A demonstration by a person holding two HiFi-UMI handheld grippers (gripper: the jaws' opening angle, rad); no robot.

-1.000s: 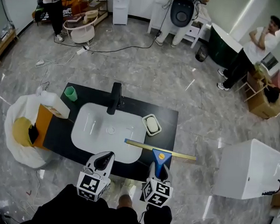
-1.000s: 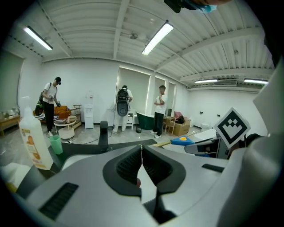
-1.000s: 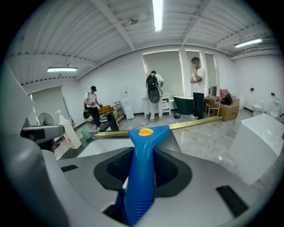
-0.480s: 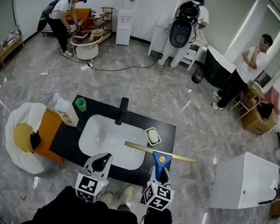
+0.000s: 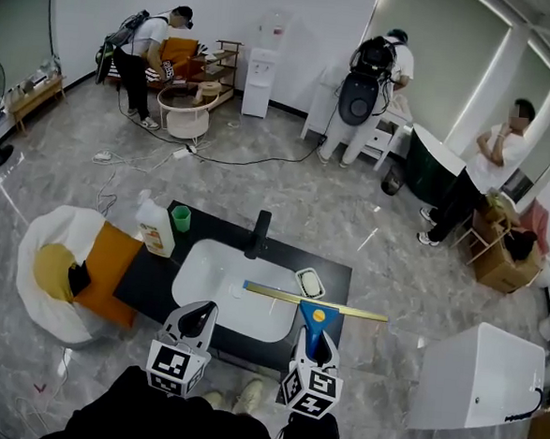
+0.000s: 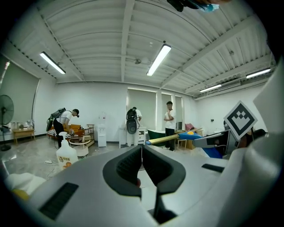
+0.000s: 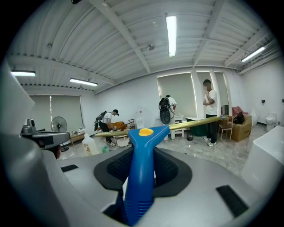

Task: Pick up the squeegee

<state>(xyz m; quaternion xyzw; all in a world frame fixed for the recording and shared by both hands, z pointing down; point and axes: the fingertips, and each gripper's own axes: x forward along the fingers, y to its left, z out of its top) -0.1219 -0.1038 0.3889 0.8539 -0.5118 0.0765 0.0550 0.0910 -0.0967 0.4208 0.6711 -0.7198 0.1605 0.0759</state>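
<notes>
Squeegee – head view: smooth blue plastic handle, long brass-coloured blade bar, held level over glossy black table with white rounded basin | left gripper view: left gripper, ribbed dark pads pressed together, nothing between | right gripper view: right gripper clamped on ridged handle.

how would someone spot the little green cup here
Find the black counter with the white basin in the room's middle. At its far left corner stands a white bottle with an orange label. The green cup sits just right of it, the only green thing there.
</notes>
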